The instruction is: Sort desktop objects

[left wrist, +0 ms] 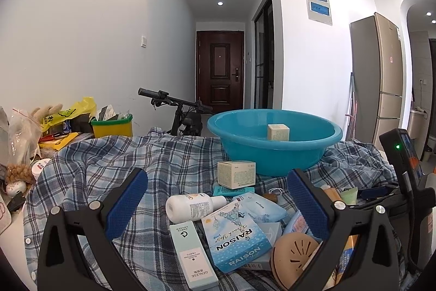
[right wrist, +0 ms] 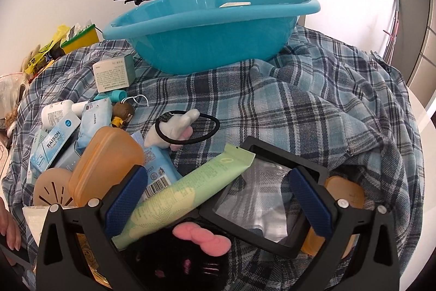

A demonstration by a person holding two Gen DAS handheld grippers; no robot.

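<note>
In the left wrist view, the left tongs (left wrist: 218, 198) stood wide open and held nothing, and they hovered low over a pile of small things on the checked cloth (left wrist: 109, 162) that covered the surface. Between the two blue pads lay a white bottle (left wrist: 190, 206) on its side, with its long axis running left to right, so across the line of the tongs, and its cap pointing to the right. Just nearer to the camera lay a blue carton (left wrist: 235, 239) and a long pale box (left wrist: 192, 255), both pointing roughly away from the camera. Behind the pile a small cream box (left wrist: 236, 174) stood upright, and beyond it was the blue basin (left wrist: 272, 143) with one box (left wrist: 278, 132) already inside. In the right wrist view, the right tongs (right wrist: 218, 192) were also wide open and empty. A green tube (right wrist: 190, 190) lay slanted between the pads, with its flat end up to the right and its lower end near the left pad, partly on a black frame (right wrist: 259, 201). A black hair tie (right wrist: 188, 127) with a plush toy lay further ahead, and the basin (right wrist: 212, 26) was well beyond. I judged that the right tongs were nearer to the tube and the left tongs nearer to the bottle; for the tube the tongs probably needed a turn, because its axis lay slanted between the pads.
</note>
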